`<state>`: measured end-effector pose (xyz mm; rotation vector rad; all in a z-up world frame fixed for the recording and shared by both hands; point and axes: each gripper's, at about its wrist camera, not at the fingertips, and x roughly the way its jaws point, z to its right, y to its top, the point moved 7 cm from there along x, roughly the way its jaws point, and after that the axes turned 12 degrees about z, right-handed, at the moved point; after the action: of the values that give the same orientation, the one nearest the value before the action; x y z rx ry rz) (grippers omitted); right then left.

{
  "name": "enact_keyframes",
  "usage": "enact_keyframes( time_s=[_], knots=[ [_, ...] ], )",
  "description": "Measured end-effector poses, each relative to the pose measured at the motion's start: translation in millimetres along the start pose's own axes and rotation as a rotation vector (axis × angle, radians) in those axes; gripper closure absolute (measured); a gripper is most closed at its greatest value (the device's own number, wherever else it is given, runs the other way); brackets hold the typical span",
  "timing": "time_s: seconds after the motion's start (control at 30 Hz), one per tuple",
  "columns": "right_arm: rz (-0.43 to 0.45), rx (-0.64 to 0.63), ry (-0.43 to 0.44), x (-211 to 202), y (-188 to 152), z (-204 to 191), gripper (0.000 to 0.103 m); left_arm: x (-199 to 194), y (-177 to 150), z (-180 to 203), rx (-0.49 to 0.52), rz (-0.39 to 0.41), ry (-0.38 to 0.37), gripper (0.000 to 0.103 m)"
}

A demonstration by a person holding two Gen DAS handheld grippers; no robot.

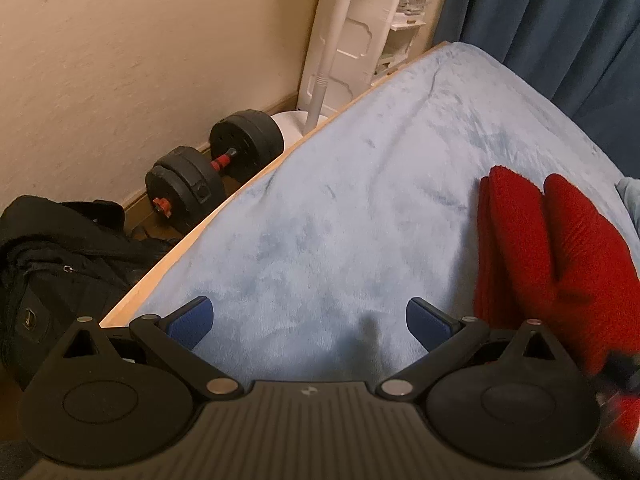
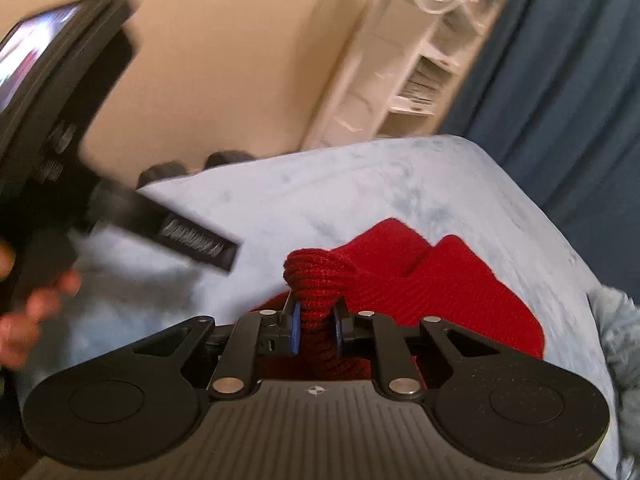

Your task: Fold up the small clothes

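blurred: left gripper [image 2: 224, 254] | cut off: red knit [image 1: 560, 264] right edge

No text, brand or number can be read. The black bag [image 1: 52, 280] on the floor at the left carries a small gold mark, too small to make out. Each gripper body bears a tiny round emblem without letters. The lit screen [image 2: 28, 52] at far left is blurred.
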<state>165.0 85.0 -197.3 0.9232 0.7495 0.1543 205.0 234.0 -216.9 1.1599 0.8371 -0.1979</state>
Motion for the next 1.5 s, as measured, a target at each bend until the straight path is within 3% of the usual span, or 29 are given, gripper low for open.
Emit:
enact_keyframes(
  time_s=[0.07,0.13,0.2,0.23,0.3,0.33,0.47,0.57,0.67,0.73,0.8,0.9,1.0,1.13,1.3,1.5],
  knots=[
    [-0.082,-0.068,0.037,15.5,-22.2,-12.9,0.083,0.7,0.7,1.1,0.0,0.0,-0.008,0.0],
    [-0.055,-0.097,0.032,12.9,-28.2,-18.0,0.072,-2.0,1.9,3.7,0.0,0.013,-0.029,0.0],
    [-0.051,-0.009,0.089,1.2,-21.1,-17.0,0.041,-5.9,3.6,9.4,0.003,0.032,-0.066,0.0],
    [-0.046,0.042,0.108,-7.9,-15.5,-14.1,0.04,-7.2,3.9,13.5,0.01,0.037,-0.085,0.0],
    [-0.013,0.121,0.122,-31.7,-5.1,-3.0,0.045,-12.4,3.7,24.0,0.035,0.053,-0.128,0.0],
    [0.008,0.155,0.09,-43.4,-2.2,7.3,0.045,-15.6,3.2,28.7,0.051,0.064,-0.143,0.0],
    [0.017,0.256,-0.197,-77.2,-15.7,62.8,0.043,-28.0,2.3,48.8,0.095,0.089,-0.207,0.0],
    [-0.068,0.35,-0.358,-81.5,-49.3,95.4,0.042,-33.2,-2.6,66.4,0.111,0.086,-0.257,0.0],
    [-0.186,0.424,-0.329,-59.4,-86.1,98.9,0.046,-18.4,-16.5,73.4,0.207,0.063,-0.145,0.0],
    [-0.289,0.395,-0.269,-45.6,-104.3,83.7,0.048,-5.5,-25.3,64.4,0.186,-0.005,-0.105,0.0],
    [-0.268,0.323,-0.268,-53.4,-100.7,73.7,0.048,-5.6,-24.7,50.6,0.155,-0.025,-0.064,0.0],
    [-0.253,0.43,-0.203,-77.1,-86.6,71.1,0.05,-15.9,-22.8,35.7,0.174,-0.029,-0.007,0.0],
    [-0.217,0.464,-0.217,-117.9,-67.7,65.6,0.046,-45.6,-12.5,35.9,0.154,-0.018,-0.026,0.0],
    [-0.16,0.453,-0.24,-158.5,-46.7,64.8,0.038,-109.1,-6.3,47.9,0.226,0.033,-0.09,0.0],
    [-0.098,0.455,-0.306,-203.0,-43.8,69.3,0.03,-172.0,-25.3,51.3,0.226,0.015,-0.15,0.0],
    [-0.02,0.499,-0.351,-246.4,-43.1,81.0,0.027,-213.5,-45.2,53.7,0.247,-0.009,-0.173,0.0]
  ],
)
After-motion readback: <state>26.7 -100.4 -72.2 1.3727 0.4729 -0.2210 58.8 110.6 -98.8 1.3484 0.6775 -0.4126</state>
